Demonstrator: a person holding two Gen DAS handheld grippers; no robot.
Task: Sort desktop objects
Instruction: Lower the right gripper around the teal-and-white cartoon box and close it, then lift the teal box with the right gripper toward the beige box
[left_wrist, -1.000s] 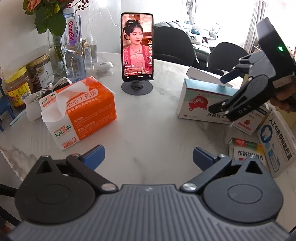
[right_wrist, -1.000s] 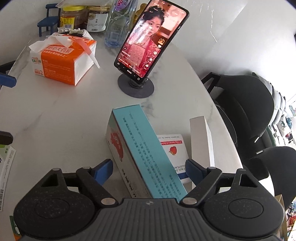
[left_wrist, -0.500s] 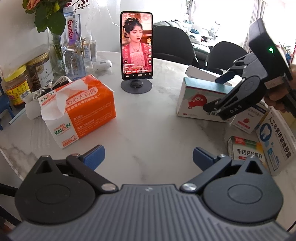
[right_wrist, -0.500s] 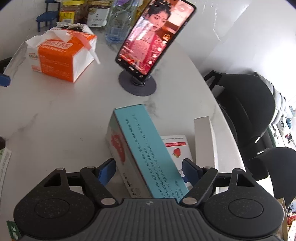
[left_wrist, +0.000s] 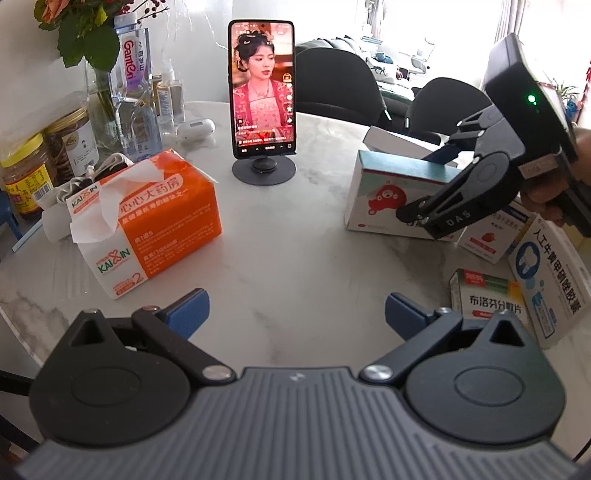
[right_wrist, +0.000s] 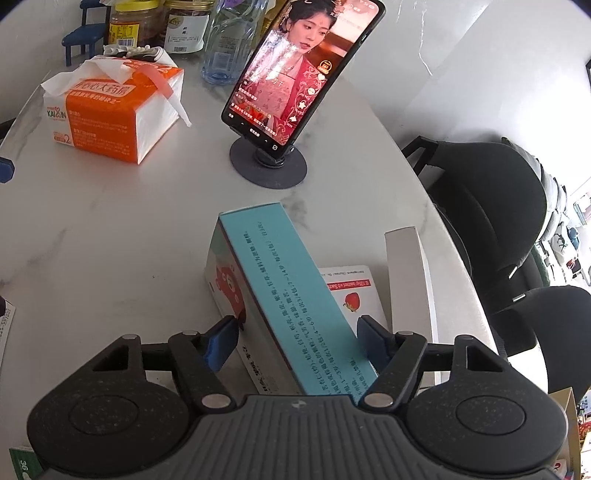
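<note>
The right gripper (right_wrist: 297, 341) straddles the teal-topped medicine box (right_wrist: 280, 295), which stands on its long edge on the marble table (right_wrist: 110, 229); the blue pads sit against or just beside its two broad faces, though whether they actually press the cardboard is hard to tell from this angle, so its grip cannot be judged. From the left wrist view the same box (left_wrist: 384, 195) shows its white front with a red cartoon figure, the right gripper (left_wrist: 432, 192) reaching over it from the right, held by a hand (left_wrist: 554, 199). Behind the box lies a flat white box with a strawberry picture (right_wrist: 354, 291), and a plain white box (right_wrist: 406, 280) stands beside that. The left gripper (left_wrist: 295, 310) hovers over bare table with its jaws spread wide and nothing between them. To its right lie a small green-and-yellow pill box (left_wrist: 487, 295) and a larger white-and-blue box (left_wrist: 554, 280). An orange tissue pack (left_wrist: 147, 221) sits to the left with a tissue pulled up from its opening. A phone (left_wrist: 262, 88) stands upright on a round stand, screen lit. At the far left are glass jars (left_wrist: 44, 162) with brownish contents, a water bottle (left_wrist: 135, 96) and a vase of flowers (left_wrist: 99, 99).
</note>
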